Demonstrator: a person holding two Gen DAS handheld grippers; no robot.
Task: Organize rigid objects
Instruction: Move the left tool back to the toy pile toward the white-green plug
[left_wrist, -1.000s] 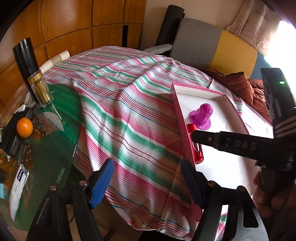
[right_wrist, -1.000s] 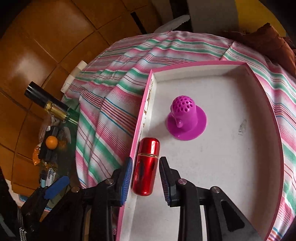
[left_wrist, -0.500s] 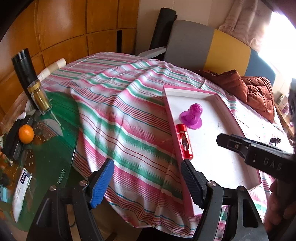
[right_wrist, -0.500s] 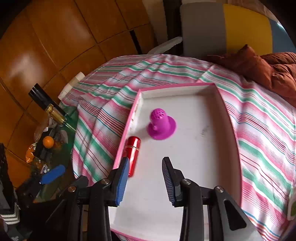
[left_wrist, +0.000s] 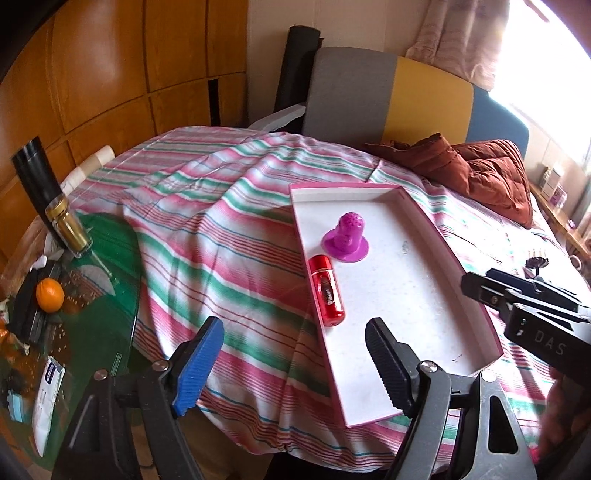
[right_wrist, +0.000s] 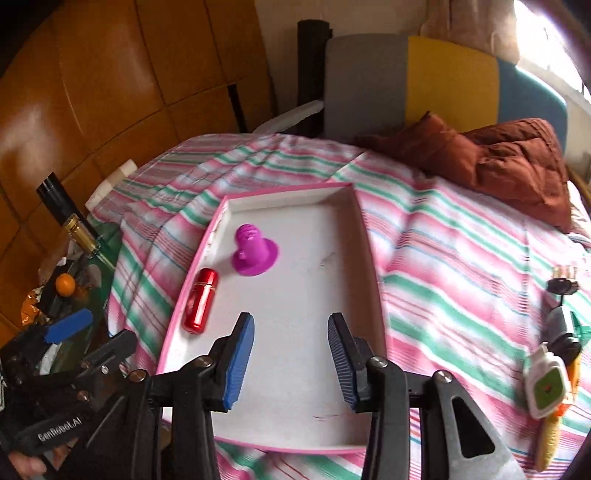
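Right wrist view: right gripper (right_wrist: 291, 354) has let go and backed off, jaws opening on nothing — glossy red metal cylinder (right_wrist: 200, 305) now lies in the pink-rimmed white tray (right_wrist: 373, 258), another item next.

A shallow rectangular tray (right_wrist: 373, 273) with a pink rim and a white floor lay on the striped cloth. Inside it, a glossy red cylinder (right_wrist: 200, 300) with rounded ends lay on its side along the tray's left wall, just beside or touching it. Near the cylinder's far end stood a magenta piece (right_wrist: 254, 251), upright: a domed top dotted with small holes on a wide round flange. The two were close but apart. Off to the right, well apart from the tray, a cluster of small objects (right_wrist: 554, 365) lay on the cloth, too blurred to identify.
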